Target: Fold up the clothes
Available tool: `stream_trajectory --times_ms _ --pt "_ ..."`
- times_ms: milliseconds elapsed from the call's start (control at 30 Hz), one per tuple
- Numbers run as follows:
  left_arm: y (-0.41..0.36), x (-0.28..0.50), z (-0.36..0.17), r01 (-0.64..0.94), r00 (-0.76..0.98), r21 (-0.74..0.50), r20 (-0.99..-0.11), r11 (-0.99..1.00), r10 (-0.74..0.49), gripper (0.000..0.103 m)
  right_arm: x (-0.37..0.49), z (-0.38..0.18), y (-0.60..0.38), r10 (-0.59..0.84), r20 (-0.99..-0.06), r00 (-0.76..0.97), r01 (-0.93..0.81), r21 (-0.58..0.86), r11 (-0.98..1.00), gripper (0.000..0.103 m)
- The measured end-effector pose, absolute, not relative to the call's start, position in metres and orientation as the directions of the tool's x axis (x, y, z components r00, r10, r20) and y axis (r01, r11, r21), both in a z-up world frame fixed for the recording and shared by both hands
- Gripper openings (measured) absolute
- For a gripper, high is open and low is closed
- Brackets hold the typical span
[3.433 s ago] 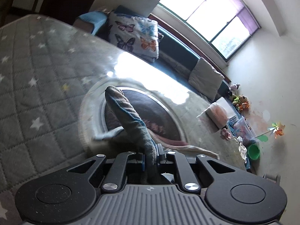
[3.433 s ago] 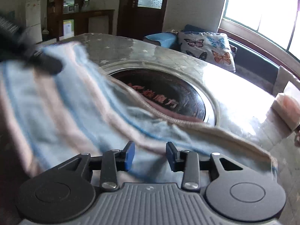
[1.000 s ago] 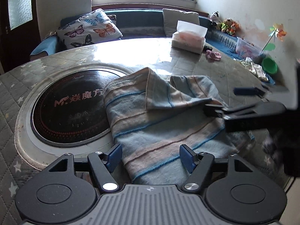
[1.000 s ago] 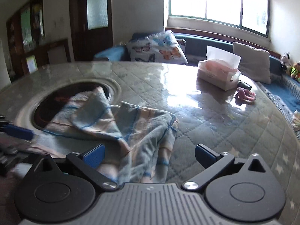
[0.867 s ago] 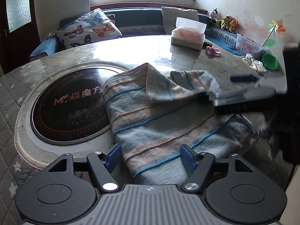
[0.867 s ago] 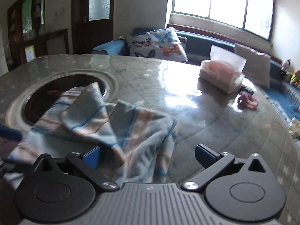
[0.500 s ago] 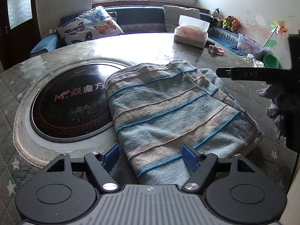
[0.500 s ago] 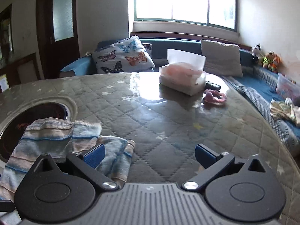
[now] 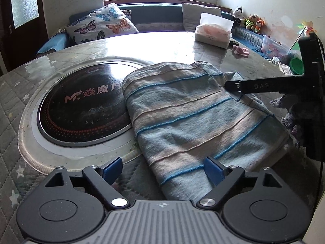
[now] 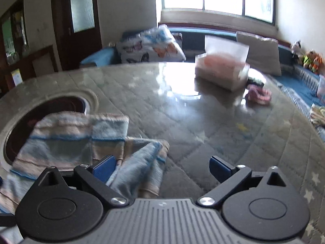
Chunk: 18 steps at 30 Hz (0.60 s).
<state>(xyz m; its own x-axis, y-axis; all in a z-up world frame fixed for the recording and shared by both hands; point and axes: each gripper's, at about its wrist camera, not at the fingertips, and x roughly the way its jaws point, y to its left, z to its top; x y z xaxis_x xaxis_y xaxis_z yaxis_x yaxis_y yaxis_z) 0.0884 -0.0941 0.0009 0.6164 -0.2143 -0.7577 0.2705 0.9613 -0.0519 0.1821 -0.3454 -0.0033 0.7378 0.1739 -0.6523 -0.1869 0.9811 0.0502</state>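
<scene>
Lying folded on the table (image 9: pixel 162 46) beside the hob (image 9: pixel 81 105), the towel (image 9: pixel 193 118) is judged nearly done, only tidying left, released by the opening left gripper (image 9: pixel 162 167) and the wide, empty right gripper (image 10: pixel 162 167).

1. The striped towel (image 9: pixel 195 118) lies folded on the quilted worktop (image 9: pixel 12 109), its left edge overlapping the round black cooktop (image 9: pixel 81 105).
2. The left gripper (image 9: pixel 162 169) has jaws opening, pads clear of the towel's near end.
3. The right gripper (image 9: pixel 235 85) reaches in over the towel's far right corner.
4. A tissue box (image 9: pixel 213 33) stands far back.
</scene>
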Motion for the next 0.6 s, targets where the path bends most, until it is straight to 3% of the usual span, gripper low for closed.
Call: stream_trajectory --times_ms 233,400,600 --pt "-0.089 0.085 0.006 0.267 0.627 -0.051 -0.749 0.962 -0.214 0.09 0.175 0.014 -0.358 0.148 -0.604 0.783 -0.161 0.032 0.986 0.101" --pt "-0.089 0.085 0.001 0.262 0.62 -0.047 -0.758 0.964 -0.205 0.091 0.185 0.002 -0.363 0.119 -0.636 0.762 -0.143 0.013 0.99 0.102" --pt "-0.091 0.082 0.008 0.271 0.635 -0.025 -0.747 0.962 -0.198 0.091 0.174 0.014 -0.365 0.125 -0.611 0.782 -0.156 0.003 0.988 0.102"
